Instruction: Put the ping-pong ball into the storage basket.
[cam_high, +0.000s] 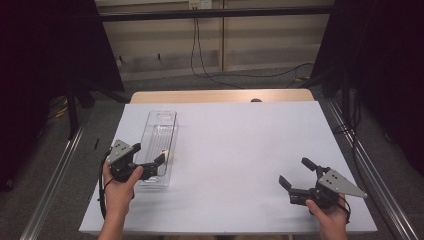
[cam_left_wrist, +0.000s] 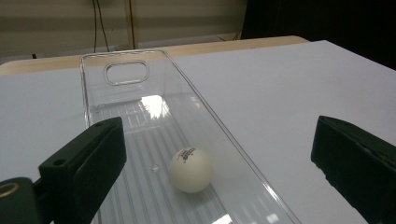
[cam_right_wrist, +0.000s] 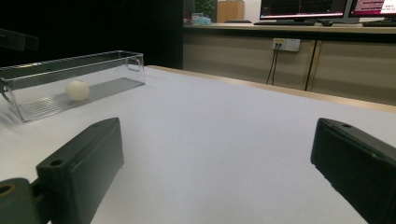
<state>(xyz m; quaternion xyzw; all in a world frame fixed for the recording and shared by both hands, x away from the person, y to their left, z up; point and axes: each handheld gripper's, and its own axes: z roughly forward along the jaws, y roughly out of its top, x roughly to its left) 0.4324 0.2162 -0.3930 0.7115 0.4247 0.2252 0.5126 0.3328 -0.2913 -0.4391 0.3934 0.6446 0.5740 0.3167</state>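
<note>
From above, the left gripper (cam_high: 159, 163) hovered at the clear tray's (cam_high: 161, 125) near end, jaws wide, while the right gripper (cam_high: 295, 175) gaped well apart; the left gripper view revealed a white ball (cam_left_wrist: 190, 170) lying inside that tray.

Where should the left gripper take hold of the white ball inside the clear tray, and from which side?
Probably from above: grip the ball across its middle, jaws in line with the tray's length. The clear tray is narrow with tall side walls, so only its open top gives access. The left gripper is already open over it.
</note>
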